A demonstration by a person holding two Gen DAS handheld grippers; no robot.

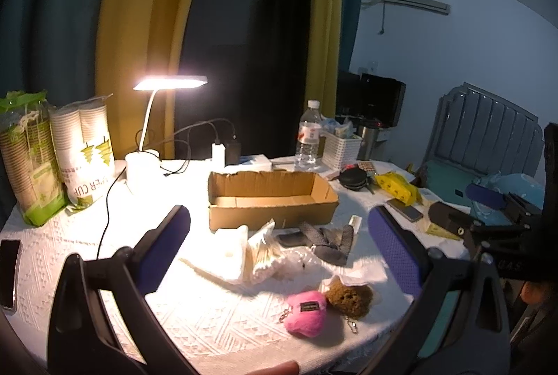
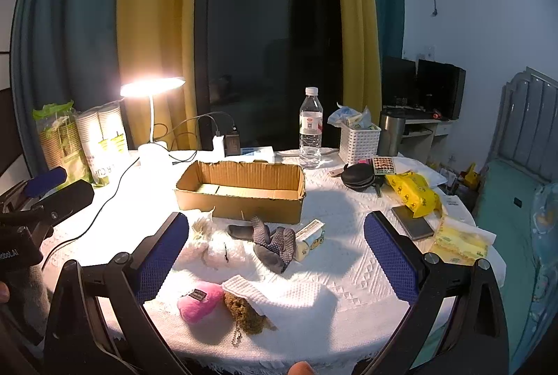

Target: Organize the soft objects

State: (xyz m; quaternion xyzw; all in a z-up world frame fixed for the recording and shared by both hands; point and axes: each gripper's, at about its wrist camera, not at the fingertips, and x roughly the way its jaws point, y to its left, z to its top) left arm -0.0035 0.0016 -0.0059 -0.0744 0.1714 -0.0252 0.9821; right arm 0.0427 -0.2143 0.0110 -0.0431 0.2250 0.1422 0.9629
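Your left gripper [image 1: 279, 256] is wide open, nothing between the blue pads, hovering over the table [image 1: 209, 315]. Your right gripper [image 2: 277, 256] is also spread wide and empty. 2 soft toys sit at the near edge: pink plush [image 2: 200, 301] touching the brown sponge [image 2: 244, 308], which lies partly under a white cloth [image 2: 293, 298]. Grey gloves [image 2: 275, 244] lie just in front of the cardboard box [image 2: 240, 192], and nothing shows inside the box. Desk lamp [image 2: 151, 87] is on, behind and left of the box.
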